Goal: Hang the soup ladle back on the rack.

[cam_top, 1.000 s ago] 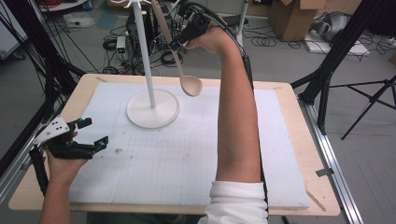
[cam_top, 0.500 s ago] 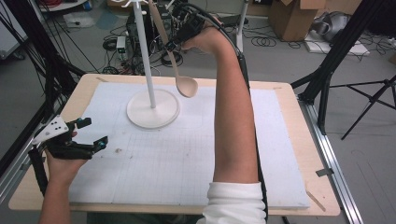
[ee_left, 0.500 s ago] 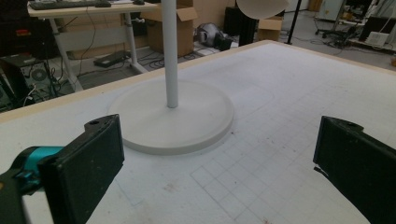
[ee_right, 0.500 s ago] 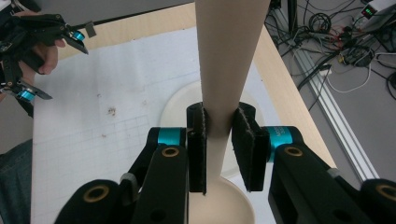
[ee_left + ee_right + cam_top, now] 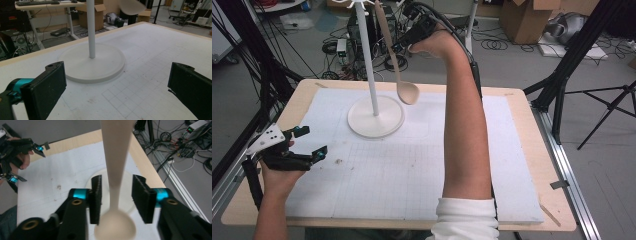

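Wooden spoon [image 5: 394,60] hangs from the top of the white stand [image 5: 374,107], bowl down, above the stand's round base on the worktop [image 5: 532,215]. Right tongs [image 5: 401,46] have just been opening; handle sits between the pads with gaps both sides, not gripped. Left tongs [image 5: 312,142] wide open, empty, at the worktop's left edge.

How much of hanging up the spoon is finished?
Nearly all, it seems. The wooden spoon hangs by its handle from the top of the white stand, bowl end down. The right gripper has just been opening; its jaws stand either side of the handle without pressing. Left to do: pull that hand away. The left gripper rests open on the table.
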A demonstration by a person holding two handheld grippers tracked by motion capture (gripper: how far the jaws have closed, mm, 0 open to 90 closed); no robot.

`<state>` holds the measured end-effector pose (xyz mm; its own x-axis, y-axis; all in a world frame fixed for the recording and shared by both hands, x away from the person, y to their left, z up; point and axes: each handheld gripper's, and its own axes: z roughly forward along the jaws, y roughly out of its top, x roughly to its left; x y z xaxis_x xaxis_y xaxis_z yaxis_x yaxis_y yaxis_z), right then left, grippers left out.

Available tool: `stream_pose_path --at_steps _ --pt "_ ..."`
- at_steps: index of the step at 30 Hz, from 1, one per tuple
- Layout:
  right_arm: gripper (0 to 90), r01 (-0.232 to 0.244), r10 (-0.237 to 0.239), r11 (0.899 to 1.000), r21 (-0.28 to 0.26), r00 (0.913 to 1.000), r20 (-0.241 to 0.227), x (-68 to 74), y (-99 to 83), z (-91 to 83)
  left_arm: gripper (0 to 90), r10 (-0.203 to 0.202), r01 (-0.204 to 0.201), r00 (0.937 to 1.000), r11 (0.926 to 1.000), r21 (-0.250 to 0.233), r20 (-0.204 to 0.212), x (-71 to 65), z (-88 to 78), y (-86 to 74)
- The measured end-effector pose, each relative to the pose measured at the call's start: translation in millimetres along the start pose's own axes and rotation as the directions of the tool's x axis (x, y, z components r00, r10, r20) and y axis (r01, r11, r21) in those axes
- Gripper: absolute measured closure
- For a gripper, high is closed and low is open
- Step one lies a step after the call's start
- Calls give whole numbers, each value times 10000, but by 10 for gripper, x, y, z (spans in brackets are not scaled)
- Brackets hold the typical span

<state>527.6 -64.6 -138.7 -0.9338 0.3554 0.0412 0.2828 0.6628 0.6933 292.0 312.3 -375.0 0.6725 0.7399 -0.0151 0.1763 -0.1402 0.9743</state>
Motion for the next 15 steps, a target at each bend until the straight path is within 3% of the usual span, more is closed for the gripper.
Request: stream_pose_path --at_steps 5,8,11,15 --pt "419 -362 368 9992 -187 9987 341 11 -165 -152 21 15 -15 10000 10000 -28 44 -15 13 8" --pt "390 -333 357 9972 -668 9987 358 48 -317 -285 22 47 -47 9999 10000 22 89 -28 33 9" --pt "334 -256 322 9957 -888 9967 741 95 -479 -410 21 88 -90 9999 9999 105 111 -42 50 12" --pt "280 -261 388 9904 -1358 9950 919 196 -714 -582 21 108 -110 9999 9998 172 125 -57 65 19"
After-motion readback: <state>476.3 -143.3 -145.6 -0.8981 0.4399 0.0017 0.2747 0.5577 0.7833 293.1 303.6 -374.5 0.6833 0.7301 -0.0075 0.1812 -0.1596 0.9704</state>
